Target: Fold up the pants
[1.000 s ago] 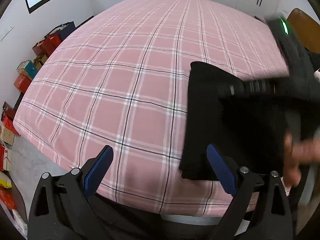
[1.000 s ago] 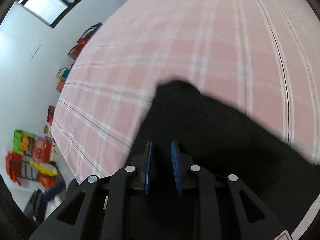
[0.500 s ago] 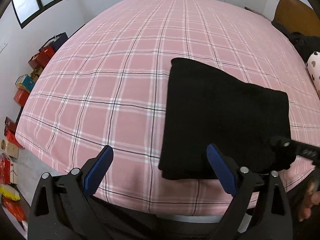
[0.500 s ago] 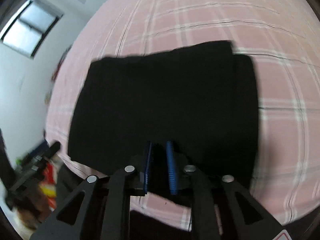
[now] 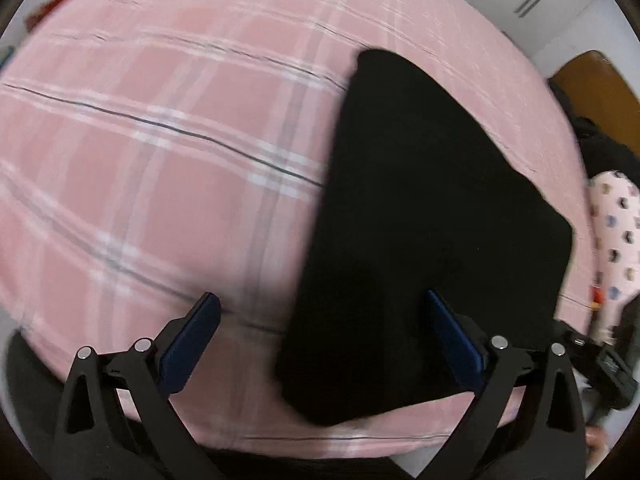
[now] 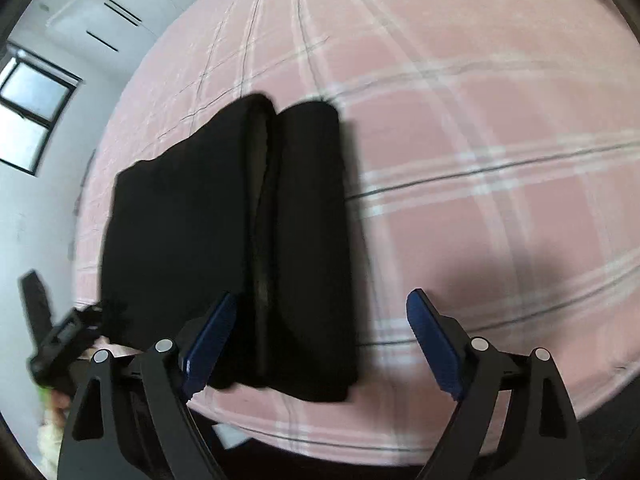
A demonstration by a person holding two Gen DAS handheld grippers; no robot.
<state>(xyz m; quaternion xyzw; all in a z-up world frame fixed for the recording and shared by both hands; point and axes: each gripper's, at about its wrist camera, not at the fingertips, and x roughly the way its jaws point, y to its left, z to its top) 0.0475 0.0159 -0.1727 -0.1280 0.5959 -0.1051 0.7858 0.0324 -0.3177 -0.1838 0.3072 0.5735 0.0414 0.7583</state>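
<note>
Black pants (image 5: 432, 216) lie folded into a flat rectangle on the bed (image 5: 160, 152), near its front edge, on a pink plaid sheet. From the right wrist view a fold seam runs down the stack. Left gripper (image 5: 320, 344): jaws released, spread wide, holding nothing. Right gripper (image 6: 320, 340): jaws likewise released and empty, above the pants' near edge.

A home bedroom: a bed (image 5: 168, 152) under a pink plaid sheet fills both views, white wardrobe doors (image 6: 100, 24) stand at eleven o'clock, with a dark-framed window (image 6: 30, 116) at nine o'clock.
</note>
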